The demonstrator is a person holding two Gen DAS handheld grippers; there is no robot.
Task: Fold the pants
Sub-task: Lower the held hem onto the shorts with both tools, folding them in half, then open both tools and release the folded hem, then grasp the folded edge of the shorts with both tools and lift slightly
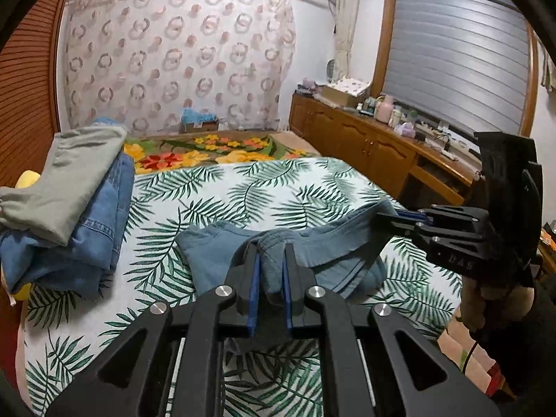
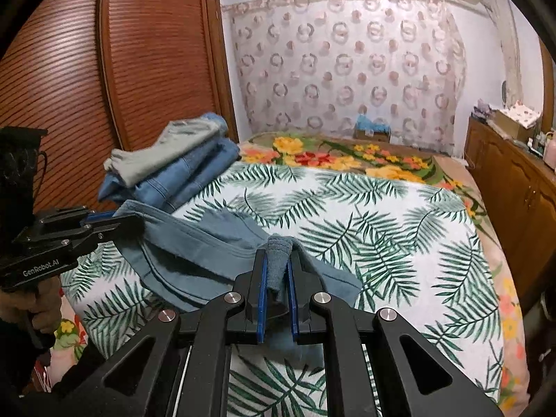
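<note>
Teal-blue pants (image 1: 333, 243) hang between my two grippers just above the palm-leaf blanket (image 1: 243, 187). My left gripper (image 1: 271, 248) is shut on a bunched end of the waistband. My right gripper (image 1: 382, 217) shows at the right of the left wrist view, shut on the other end. In the right wrist view the right gripper (image 2: 278, 255) is shut on a bunched fold of the pants (image 2: 194, 243), and the left gripper (image 2: 133, 222) holds the far left end. The cloth sags between them onto the blanket (image 2: 382, 215).
A stack of folded clothes, grey pants (image 1: 69, 173) on blue jeans (image 1: 104, 229), lies at the bed's left (image 2: 173, 166). A floral blanket (image 1: 215, 149) lies beyond. Wooden cabinets (image 1: 365, 146) with clutter run along the right. A louvred wardrobe (image 2: 104, 80) stands on the left.
</note>
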